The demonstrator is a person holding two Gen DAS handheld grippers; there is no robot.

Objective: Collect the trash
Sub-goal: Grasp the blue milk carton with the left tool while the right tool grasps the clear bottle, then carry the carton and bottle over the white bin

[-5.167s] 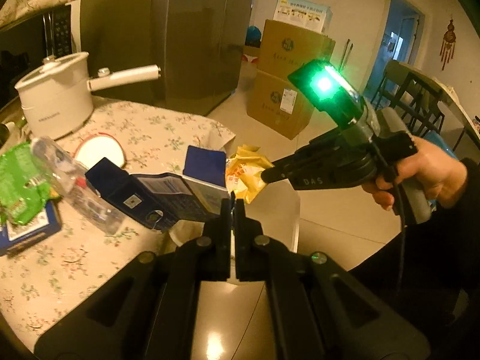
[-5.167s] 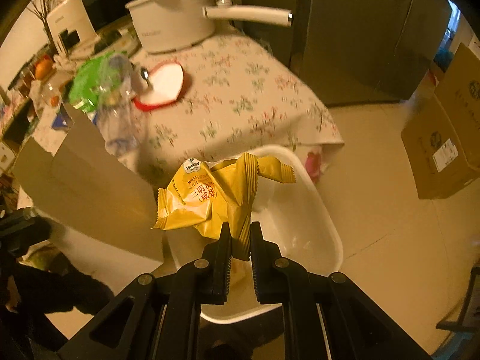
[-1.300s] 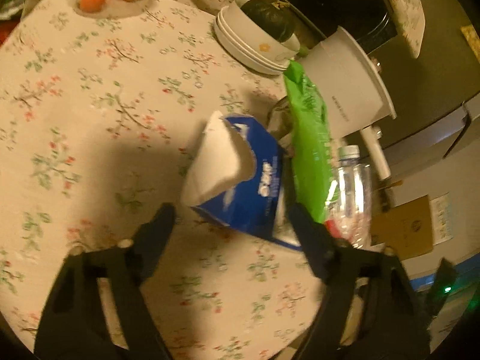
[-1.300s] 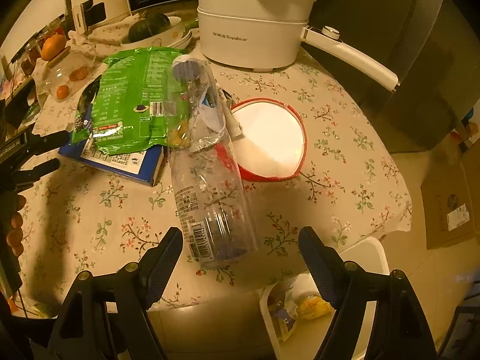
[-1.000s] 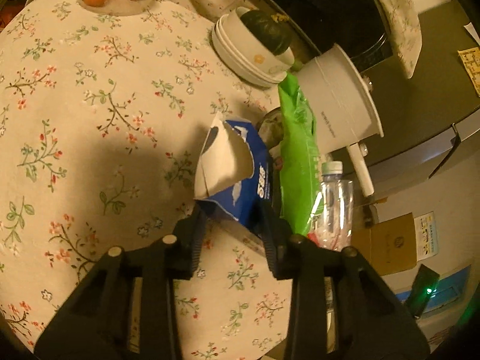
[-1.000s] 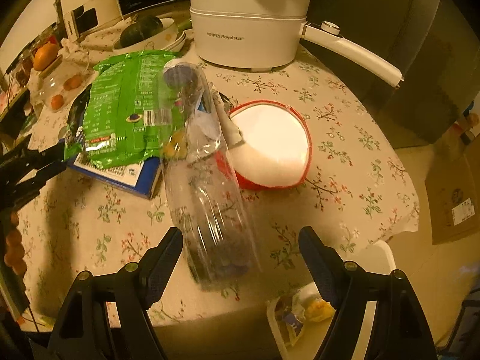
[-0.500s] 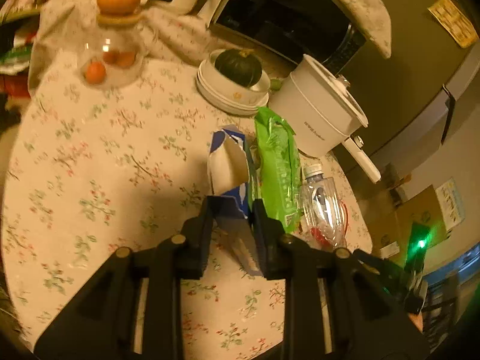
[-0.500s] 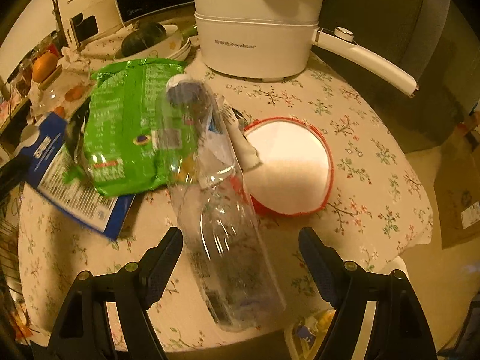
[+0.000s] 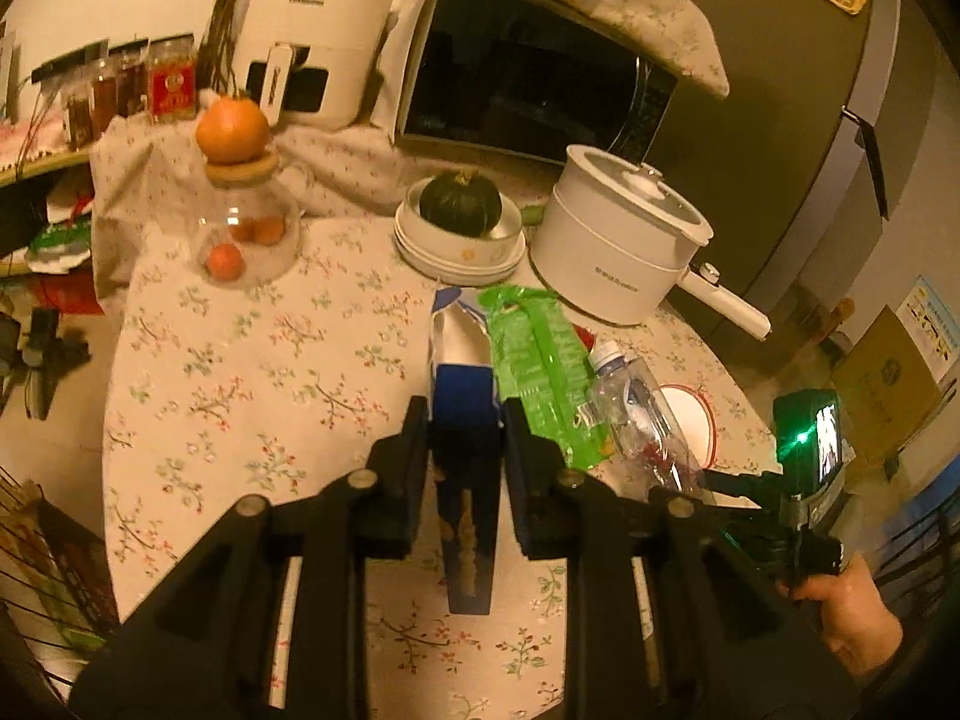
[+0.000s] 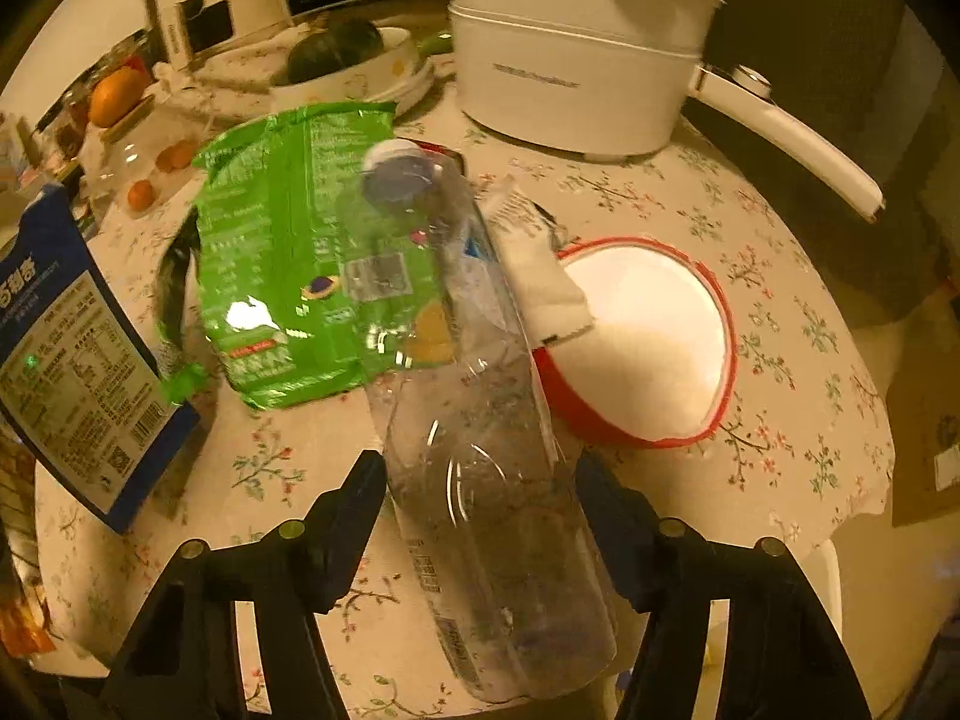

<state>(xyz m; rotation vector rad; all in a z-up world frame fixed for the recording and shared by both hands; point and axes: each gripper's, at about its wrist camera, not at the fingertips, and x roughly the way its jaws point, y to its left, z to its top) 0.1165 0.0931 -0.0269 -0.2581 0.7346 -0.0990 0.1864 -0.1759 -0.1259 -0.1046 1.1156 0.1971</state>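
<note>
My left gripper [image 9: 466,420] is shut on a blue and white carton [image 9: 462,414] and holds it lifted above the floral table; the carton also shows at the left of the right wrist view [image 10: 66,354]. A green snack bag [image 10: 300,276] lies on the table, also seen in the left wrist view [image 9: 540,372]. A clear plastic bottle [image 10: 474,420] lies on its side partly over the bag. My right gripper [image 10: 480,480] has its jaws on either side of the bottle's body; contact cannot be made out. The bottle shows in the left wrist view [image 9: 642,414].
A red-rimmed white lid [image 10: 648,336] lies right of the bottle. A white pot with a long handle [image 10: 576,54], stacked bowls with a squash [image 9: 459,222], a glass jar of oranges [image 9: 246,222], a microwave [image 9: 528,84] and an air fryer [image 9: 312,36] stand behind.
My left gripper closed on the carton and lifted it off the table. My right gripper moved forward until its open jaws flank the bottle.
</note>
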